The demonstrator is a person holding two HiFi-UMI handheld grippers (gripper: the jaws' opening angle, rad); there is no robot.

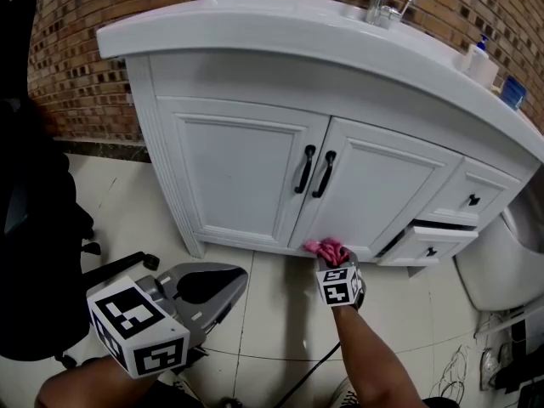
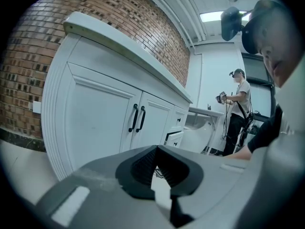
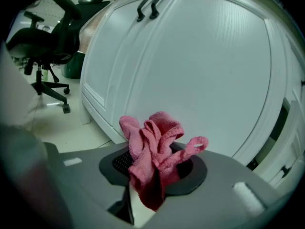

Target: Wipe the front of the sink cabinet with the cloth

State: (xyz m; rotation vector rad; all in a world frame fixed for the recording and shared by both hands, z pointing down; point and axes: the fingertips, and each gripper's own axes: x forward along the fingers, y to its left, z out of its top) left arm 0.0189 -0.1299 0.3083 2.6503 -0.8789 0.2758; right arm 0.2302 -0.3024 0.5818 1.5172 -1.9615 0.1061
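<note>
Presently, left to right. Black office chair (image 1: pixel 34 253): on the tile floor (image 1: pixel 272 313), well apart from the cabinet. Left hand-held gripper (image 1: pixel 240 276): low over the floor, jaws together, nothing between them. Sink cabinet (image 1: pixel 238 168): white, two doors with black handles (image 1: pixel 314 172), against a brick wall (image 1: pixel 68 66). Cloth (image 1: pixel 325 247): pink, bunched, at the bottom edge of the right door; contact not discernible. Right hand-held gripper (image 1: pixel 333 260): jaws clamped on the cloth. Drawer (image 1: pixel 429 243): lower one, pulled partly out. White surface (image 1: pixel 280 32) above: faucet (image 1: pixel 382 2), bottle (image 1: pixel 482 62).
</note>
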